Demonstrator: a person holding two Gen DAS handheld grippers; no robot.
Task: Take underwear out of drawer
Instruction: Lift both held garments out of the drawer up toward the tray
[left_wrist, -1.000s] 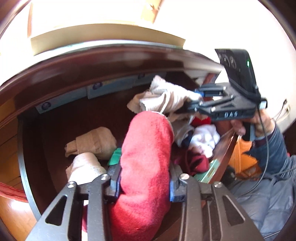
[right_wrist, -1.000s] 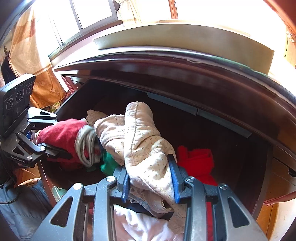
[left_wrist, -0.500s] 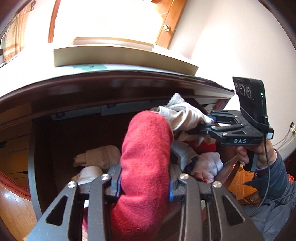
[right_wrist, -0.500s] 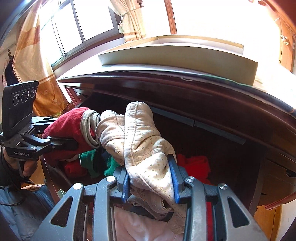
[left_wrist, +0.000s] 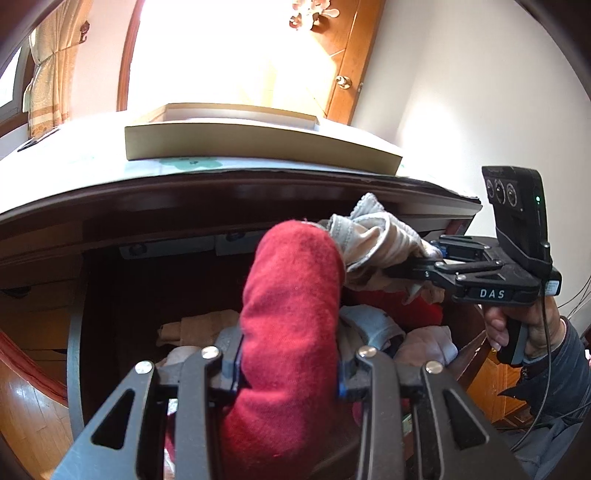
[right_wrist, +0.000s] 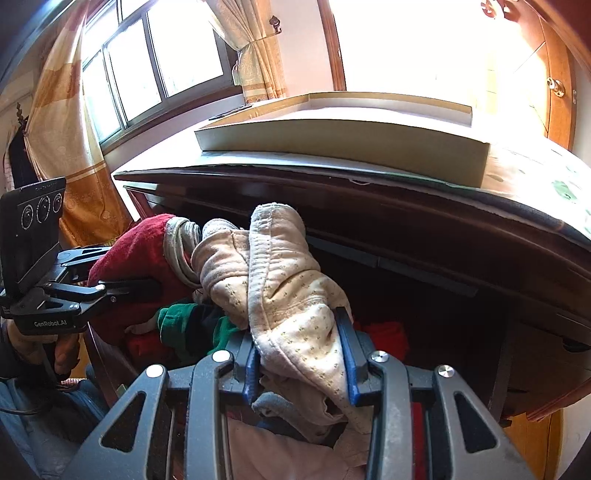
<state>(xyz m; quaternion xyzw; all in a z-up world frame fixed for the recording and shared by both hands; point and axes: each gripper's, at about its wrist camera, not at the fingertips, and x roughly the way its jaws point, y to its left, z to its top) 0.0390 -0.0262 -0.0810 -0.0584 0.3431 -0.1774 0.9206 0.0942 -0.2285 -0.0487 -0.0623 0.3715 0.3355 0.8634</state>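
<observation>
Left gripper (left_wrist: 290, 373) pinches a fuzzy red garment (left_wrist: 291, 295), frame center, above the open drawer (left_wrist: 75, 354). Right gripper (right_wrist: 301, 354) clamps cream dotted underwear (right_wrist: 288, 291), crumpled, center frame over the drawer's clothes.

My left wrist camera rides just behind its gripper, looking forward and down into the open drawer (left_wrist: 75, 332) at close range, the other tool off to its right. My right wrist camera does likewise, nearer the right end. Both share the drawer's clothes and the flat box (right_wrist: 343, 144) on top.
</observation>
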